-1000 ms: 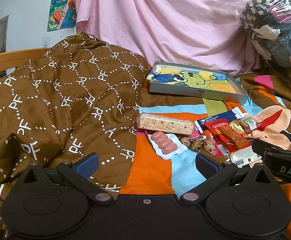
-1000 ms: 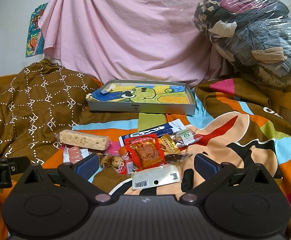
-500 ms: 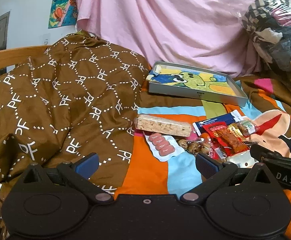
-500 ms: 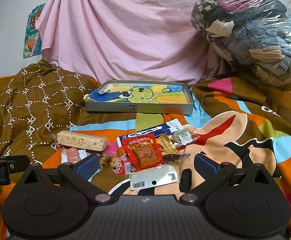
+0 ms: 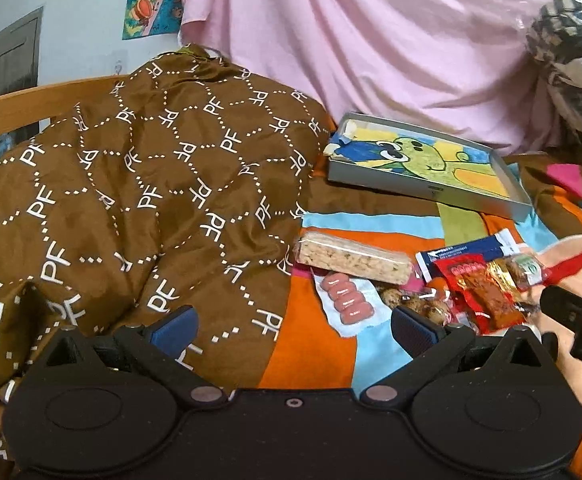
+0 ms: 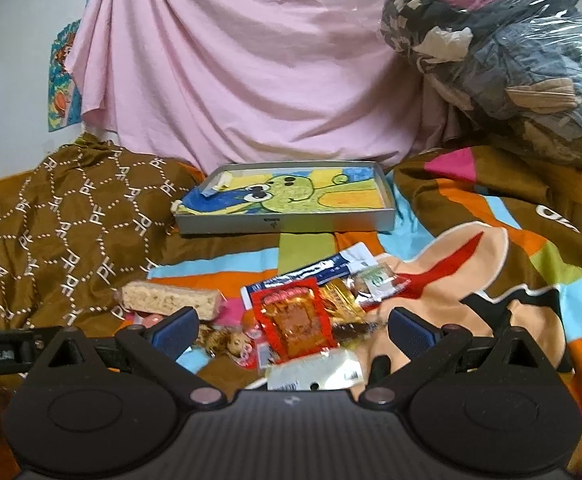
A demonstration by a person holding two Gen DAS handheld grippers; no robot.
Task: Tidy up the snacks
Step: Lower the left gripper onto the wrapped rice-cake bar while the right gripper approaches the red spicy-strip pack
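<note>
— Where did the snacks lie?

— In a loose heap on the striped bedspread (image 6: 563,304), in front of the grey tray (image 6: 287,222) with the cartoon picture inside. The tray sat toward the far edge of the bed, against the pink sheet (image 6: 251,60).

— What was in the heap?

— A pale rice bar (image 5: 353,257) in clear wrap at the left end, beside the brown quilt (image 5: 131,184). Just in front of it lay a small pack of pink sausages (image 5: 345,300) and a pack of speckled eggs (image 6: 227,342). To the right lay a red packet (image 6: 293,322), overlapping a gold wrapper (image 6: 341,300), with a blue and white packet (image 6: 327,268) behind them and a white packet (image 6: 317,372) nearest the camera.

— And the grippers?

— The left gripper (image 5: 293,326) hung above the seam between quilt and bedspread, its fingers (image 5: 175,326) spread wide with nothing between them. The right gripper (image 6: 293,326) hovered over the near side of the heap, also spread wide and empty, with the red packet showing between its fingers (image 6: 411,326).

— Did either touch a snack?

— I could not see any contact.
</note>
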